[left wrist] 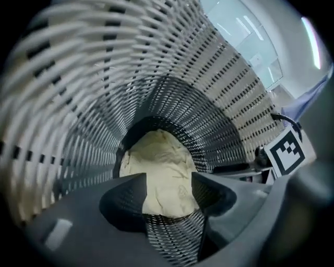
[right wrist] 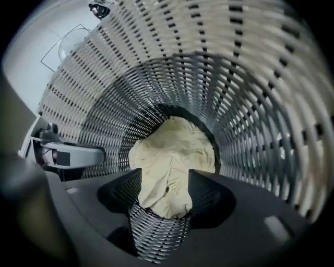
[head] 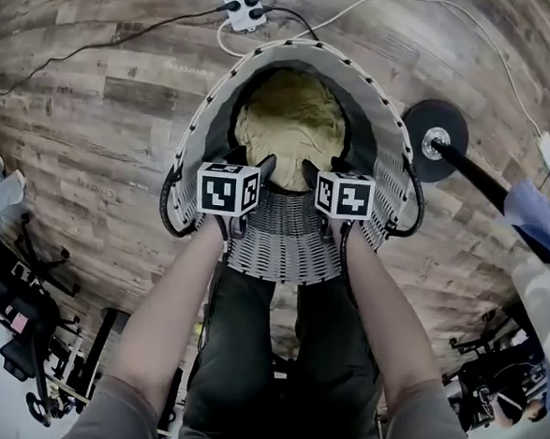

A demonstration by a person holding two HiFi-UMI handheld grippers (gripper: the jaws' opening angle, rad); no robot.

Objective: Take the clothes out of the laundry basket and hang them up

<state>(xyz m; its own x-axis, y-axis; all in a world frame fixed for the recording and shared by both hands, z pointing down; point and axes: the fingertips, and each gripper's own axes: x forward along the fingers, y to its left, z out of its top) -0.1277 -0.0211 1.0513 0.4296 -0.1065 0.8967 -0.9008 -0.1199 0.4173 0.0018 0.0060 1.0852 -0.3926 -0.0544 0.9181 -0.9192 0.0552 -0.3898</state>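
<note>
Nearest in the head view, the person's legs (head: 275, 355) are standing against the near wall of the white woven laundry basket (head: 381, 109), and both forearms are reaching over its rim. The left gripper (head: 251, 162) and right gripper (head: 327, 169) are hanging side by side inside the opening, their marker cubes level with each other. The left gripper view is showing its jaws spread wide with nothing pinched between them; the right gripper view is showing the same. Past each pair of jaws the pale yellow garment (head: 291, 121) is lying crumpled at the bottom of the basket, and whether any jaw tip is touching it cannot be told. Only the left gripper view is catching the other gripper's marker cube (left wrist: 287, 151) at its right edge, with ceiling lights beyond the rim. Only the head view is taking in the surroundings: the wood-plank floor (head: 95, 107), a white power strip (head: 241, 0) with cables just beyond the basket's far side, a round black stand base (head: 434, 131) to its right, and a blue sleeve (head: 538, 218) at the right edge.
</note>
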